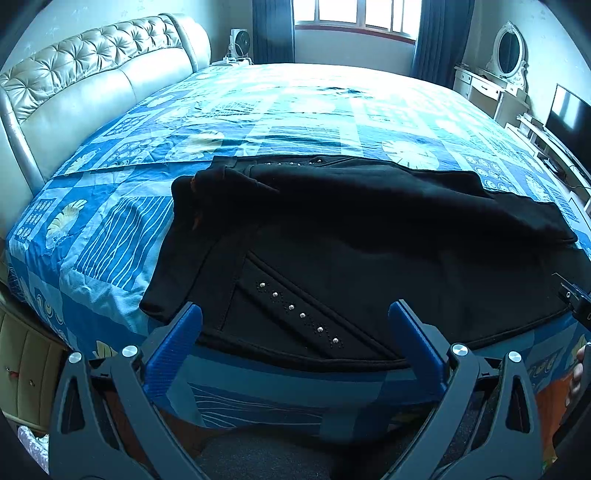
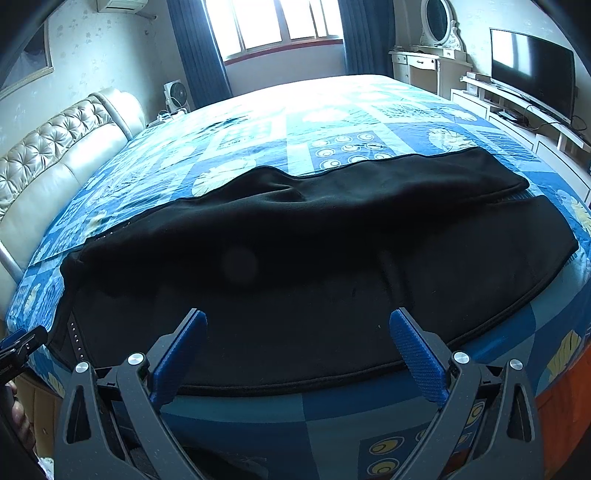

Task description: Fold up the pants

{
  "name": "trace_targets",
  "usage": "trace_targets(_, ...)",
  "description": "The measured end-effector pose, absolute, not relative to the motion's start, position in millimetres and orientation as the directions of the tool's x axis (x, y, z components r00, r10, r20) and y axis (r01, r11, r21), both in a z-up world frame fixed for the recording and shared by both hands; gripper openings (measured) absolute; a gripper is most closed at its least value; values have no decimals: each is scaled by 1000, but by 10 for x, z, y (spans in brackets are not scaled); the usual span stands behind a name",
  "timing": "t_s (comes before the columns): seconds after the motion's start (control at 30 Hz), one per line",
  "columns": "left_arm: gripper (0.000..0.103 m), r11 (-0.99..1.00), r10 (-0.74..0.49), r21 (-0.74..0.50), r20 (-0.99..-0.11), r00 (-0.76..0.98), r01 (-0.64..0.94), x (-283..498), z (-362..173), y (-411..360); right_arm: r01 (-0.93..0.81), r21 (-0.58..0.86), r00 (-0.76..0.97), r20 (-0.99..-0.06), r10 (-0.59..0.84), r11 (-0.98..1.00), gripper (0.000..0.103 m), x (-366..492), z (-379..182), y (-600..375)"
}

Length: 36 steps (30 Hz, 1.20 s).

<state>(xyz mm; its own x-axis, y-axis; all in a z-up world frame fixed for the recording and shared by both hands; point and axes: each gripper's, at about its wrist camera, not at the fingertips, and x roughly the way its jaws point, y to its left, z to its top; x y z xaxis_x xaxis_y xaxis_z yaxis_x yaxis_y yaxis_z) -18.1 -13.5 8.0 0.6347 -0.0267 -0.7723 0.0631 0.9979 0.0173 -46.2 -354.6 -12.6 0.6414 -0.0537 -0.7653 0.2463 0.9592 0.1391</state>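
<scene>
Pants (image 1: pixel 369 236) spread on bed (image 1: pixel 295 110); both claws agape.

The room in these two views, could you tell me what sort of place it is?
Very likely a home bedroom: a large bed with a tufted headboard, a dressing table with an oval mirror, and black pants on the bedspread.

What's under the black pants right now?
The black pants lie on the blue patterned bedspread, one leg folded over the other. Anything beneath the fabric is hidden.
</scene>
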Motion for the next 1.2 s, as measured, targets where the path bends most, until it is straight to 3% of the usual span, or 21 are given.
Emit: trace_targets(1.2,101,997,-34,17,-770,637,73,-204,68,-183,232,133,637,-770,-47,964,99,-474,-171,-3496)
